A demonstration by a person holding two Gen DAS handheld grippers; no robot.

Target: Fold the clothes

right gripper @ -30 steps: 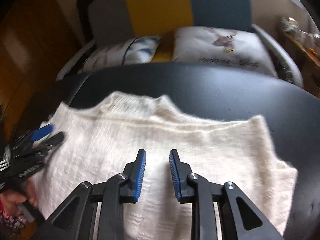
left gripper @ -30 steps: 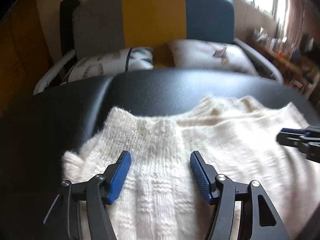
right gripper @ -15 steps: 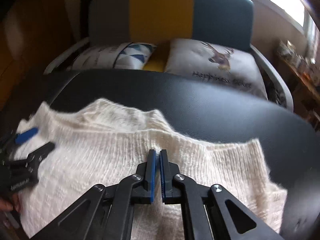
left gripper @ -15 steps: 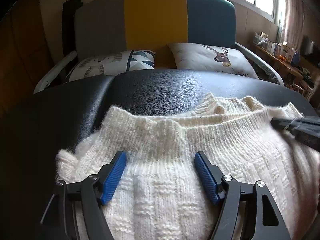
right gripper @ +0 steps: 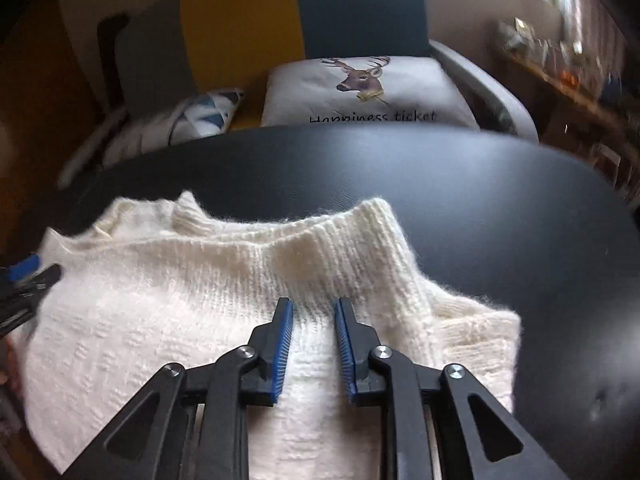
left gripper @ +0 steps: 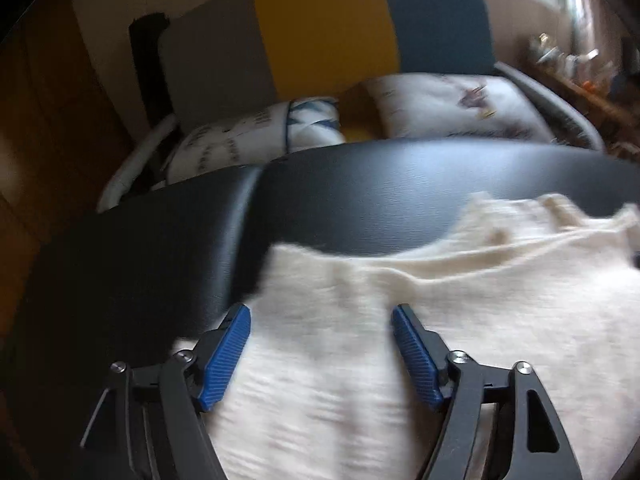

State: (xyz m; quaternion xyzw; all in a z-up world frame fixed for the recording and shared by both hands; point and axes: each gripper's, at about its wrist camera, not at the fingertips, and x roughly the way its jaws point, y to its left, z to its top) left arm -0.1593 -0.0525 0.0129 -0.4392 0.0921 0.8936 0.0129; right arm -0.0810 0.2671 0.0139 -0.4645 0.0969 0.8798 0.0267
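From my left wrist camera, I see my left gripper [left gripper: 320, 316] with its jaws wide and opening further; its blue pads [left gripper: 226, 356] press on nothing. The cream knit sweater [left gripper: 440, 320] lies flat under and between the fingers, spreading ahead and off to the right of the claw. The left finger sits just at the sweater's left edge, with bare black padded surface [left gripper: 160, 248] to its left and beyond the garment. The view is blurred, so I cannot make out the knit in detail. Further ahead stands a sofa [left gripper: 320, 28] with grey, yellow and teal back panels and two cushions on its seat.

From my right wrist camera, my right gripper [right gripper: 313, 308] has its jaws a narrow way apart and opening. The sweater [right gripper: 160, 300] lies under the tips and shows in the gap between the pads, which do not pinch it. A ribbed fold of the knit rises just ahead of the claw. The sweater spreads mostly to the left, where my left gripper [right gripper: 28, 280] pokes in at the frame edge over the fabric. To the right and ahead is the black surface [right gripper: 500, 208]. Beyond it I see a deer-print cushion [right gripper: 360, 88] and a blue-patterned cushion [right gripper: 200, 114] to its left.
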